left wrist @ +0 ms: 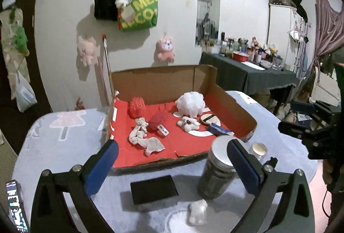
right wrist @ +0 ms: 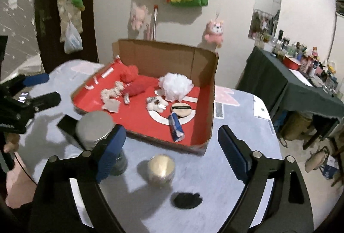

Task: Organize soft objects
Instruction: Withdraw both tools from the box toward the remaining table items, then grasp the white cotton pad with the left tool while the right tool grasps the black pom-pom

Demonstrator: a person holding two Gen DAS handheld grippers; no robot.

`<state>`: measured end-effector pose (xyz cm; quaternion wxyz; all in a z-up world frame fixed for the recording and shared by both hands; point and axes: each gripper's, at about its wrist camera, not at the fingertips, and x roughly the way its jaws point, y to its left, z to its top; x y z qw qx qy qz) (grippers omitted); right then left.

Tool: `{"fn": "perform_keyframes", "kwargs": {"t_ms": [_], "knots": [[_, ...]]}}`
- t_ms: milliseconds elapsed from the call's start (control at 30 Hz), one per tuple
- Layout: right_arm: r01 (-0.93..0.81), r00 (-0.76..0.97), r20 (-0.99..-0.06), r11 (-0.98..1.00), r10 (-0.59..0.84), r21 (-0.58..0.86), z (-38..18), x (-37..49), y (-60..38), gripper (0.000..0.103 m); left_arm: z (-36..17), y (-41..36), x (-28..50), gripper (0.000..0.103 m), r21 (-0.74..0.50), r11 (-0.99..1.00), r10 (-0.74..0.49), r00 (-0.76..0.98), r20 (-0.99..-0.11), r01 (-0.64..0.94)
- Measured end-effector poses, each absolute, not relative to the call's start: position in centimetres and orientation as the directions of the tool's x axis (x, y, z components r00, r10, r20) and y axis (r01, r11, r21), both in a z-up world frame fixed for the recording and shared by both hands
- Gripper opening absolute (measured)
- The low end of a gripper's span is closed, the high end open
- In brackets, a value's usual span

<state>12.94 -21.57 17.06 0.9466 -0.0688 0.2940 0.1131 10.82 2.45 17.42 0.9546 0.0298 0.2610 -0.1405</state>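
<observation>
The pale blue counter (left wrist: 64,136) carries a cardboard box (left wrist: 163,80) lined in red, where I gather the soft things: white puff (left wrist: 190,105), red puffs, small cloths. My left tool (left wrist: 169,166) and right tool (right wrist: 172,153) both gape empty, pulled back above the jars (right wrist: 161,167), probably to choose what goes in next.

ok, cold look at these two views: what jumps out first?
The cardboard tray with its bright red floor, mid-table, strewn with soft bits: a white mesh pouf near the back wall and a red pouf at back left. In front of it on the pale cloth stand a tall jar and a small jar. Both hand-held grippers, left and right, hang open and empty.
</observation>
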Motion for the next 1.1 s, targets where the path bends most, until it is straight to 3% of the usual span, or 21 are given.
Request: {"fn": "perform_keyframes", "kwargs": {"t_ms": [333,567,1100], "knots": [[-0.187,0.862,-0.484,0.982,0.150,-0.029,14.6,6.8,-21.5,0.090,13.6,1.1,5.4,0.103,-0.026,0.969,-0.230,0.863,-0.450,0.245],[-0.117,0.878,-0.471,0.992,0.085,-0.039,10.9,5.3,-21.8,0.091,9.8,0.5,5.4,0.103,-0.075,0.971,-0.235,0.829,-0.508,0.229],[-0.071,0.815,-0.577,0.997,0.046,-0.020,5.7,7.5,-23.8,0.090,5.2,-0.8,7.3,0.103,-0.084,0.975,-0.213,0.743,-0.635,0.207]]}}
